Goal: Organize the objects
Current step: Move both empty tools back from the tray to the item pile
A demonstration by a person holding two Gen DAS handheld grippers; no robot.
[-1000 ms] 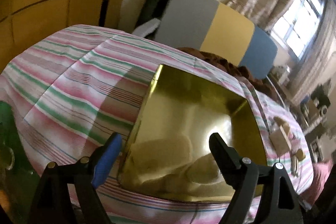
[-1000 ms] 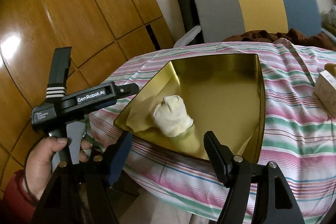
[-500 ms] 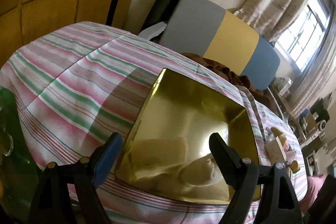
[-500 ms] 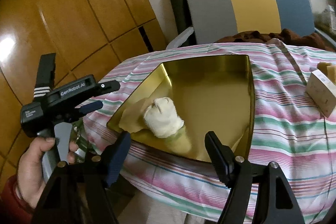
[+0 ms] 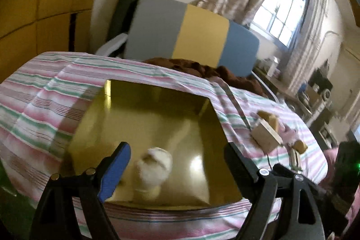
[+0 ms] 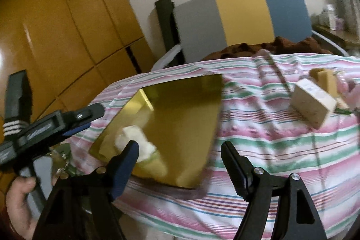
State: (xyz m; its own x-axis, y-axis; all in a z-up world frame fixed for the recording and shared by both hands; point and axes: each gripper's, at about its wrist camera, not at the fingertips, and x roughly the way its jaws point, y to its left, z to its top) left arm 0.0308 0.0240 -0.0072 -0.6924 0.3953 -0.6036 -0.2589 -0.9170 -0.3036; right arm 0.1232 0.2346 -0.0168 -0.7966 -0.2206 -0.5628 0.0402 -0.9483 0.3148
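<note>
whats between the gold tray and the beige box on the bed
Only bare striped sheet lies between the gold tray and the beige box, clearest in the right wrist view.

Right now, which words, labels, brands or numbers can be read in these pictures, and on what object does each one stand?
None can be read.
White lettering on the side of the left tongs body: blurred.
Small grey mark on the top of the cream box: too small to read.
</note>
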